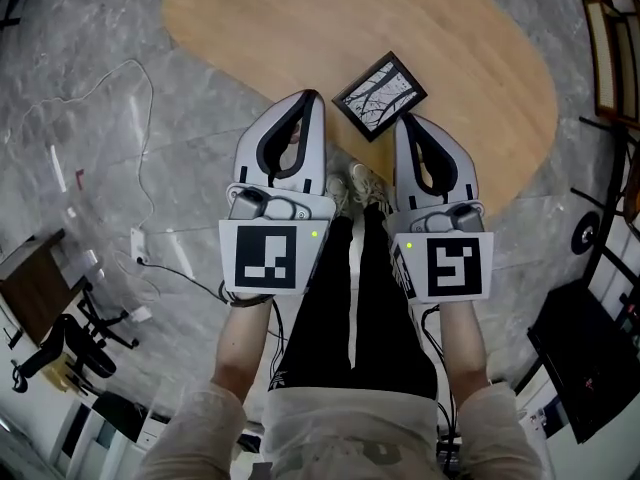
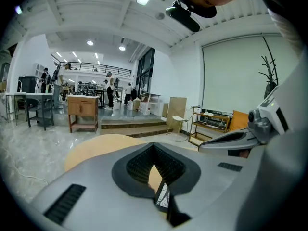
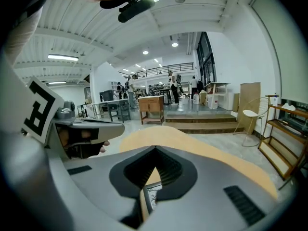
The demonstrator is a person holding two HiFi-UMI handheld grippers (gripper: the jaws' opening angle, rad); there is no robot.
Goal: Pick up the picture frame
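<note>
Person: pale sleeves, black trousers with a white stripe (image 1: 350, 318), pale shoes (image 1: 352, 183) showing between the two tools.
Left gripper: white-and-grey hand-held two-jaw gripper (image 1: 312, 98) with a marker cube at its rear. The jaws are closed tip to tip and nothing is clamped. The ribbed black pads (image 2: 139, 165) leave only a wedge of gap behind the tips.
Right gripper: matching white-and-grey two-jaw gripper (image 1: 405, 120), level with the left. The jaws meet at the tips and it is empty.
Picture frame: small black rectangular picture frame with a bare-branch print (image 1: 379, 95). It lies flat on the table near the near edge, turned cornerwise. It is just ahead of the two tips and between them, nearer the right one. Contact cannot be judged from overhead. Both gripper views catch it through the gap behind the closed tips.
Table: light wooden table with a rounded, bean-like outline (image 1: 430, 28).
Floor: grey marbled floor (image 1: 90, 98), a loose white cable (image 1: 145, 158), and a black office chair (image 1: 70, 343) off to the left.
Far room: wooden cabinet (image 2: 83, 110), low steps (image 2: 130, 126), open shelf rack (image 2: 211, 121), white chair (image 3: 250, 117), people standing at the back (image 2: 110, 88).
</note>
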